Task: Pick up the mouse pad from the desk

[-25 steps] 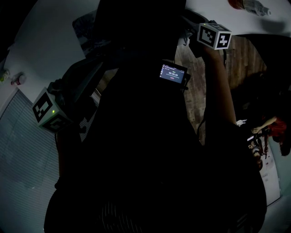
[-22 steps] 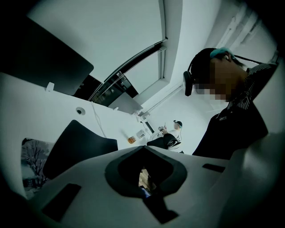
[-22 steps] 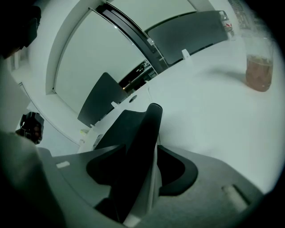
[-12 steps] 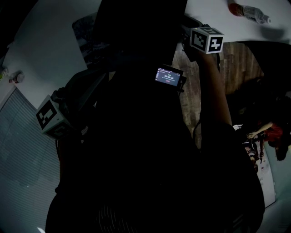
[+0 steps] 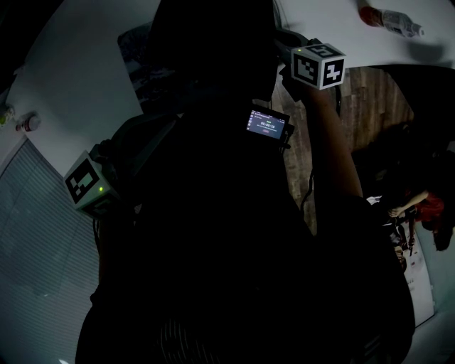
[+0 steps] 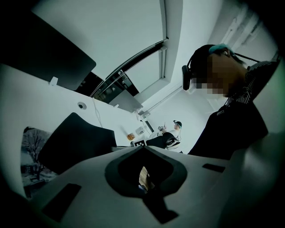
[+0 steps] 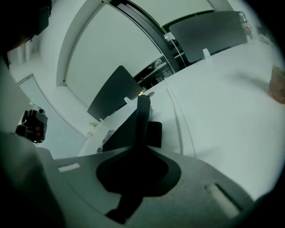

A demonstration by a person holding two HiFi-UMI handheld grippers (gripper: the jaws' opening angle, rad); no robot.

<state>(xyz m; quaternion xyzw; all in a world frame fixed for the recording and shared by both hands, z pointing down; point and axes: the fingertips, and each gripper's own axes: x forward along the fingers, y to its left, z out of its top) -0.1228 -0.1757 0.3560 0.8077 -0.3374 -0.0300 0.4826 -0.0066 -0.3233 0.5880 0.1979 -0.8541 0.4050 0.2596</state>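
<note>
Head view: the person's dark torso fills the middle of the picture, with a small lit screen (image 5: 269, 124) on its front. The left hand-held gripper (image 6: 142, 150) sits low at the left. In the left gripper view its jaws seem drawn together into one dark point, though the picture is dim, and nothing stands between them. The right hand-held gripper (image 7: 143, 107) reaches out over the white table (image 5: 71, 85). In the right gripper view its jaws have just been closing and stand clenched as one thin dark bar, with no thing between them. Beyond the left hand-held gripper, the mouse pad (image 5: 142, 60), printed with wintry trees, lies flat on the table. Its right part is hidden behind a dark slab (image 6: 73, 142) that stands just beside it. The part of the pad that shows lies clear of both jaws. Farther off, a bottle (image 5: 389, 18) with a red end lies near the table's far edge. A seated person (image 6: 167, 137) shows small in the distance of the left gripper view.
</note>
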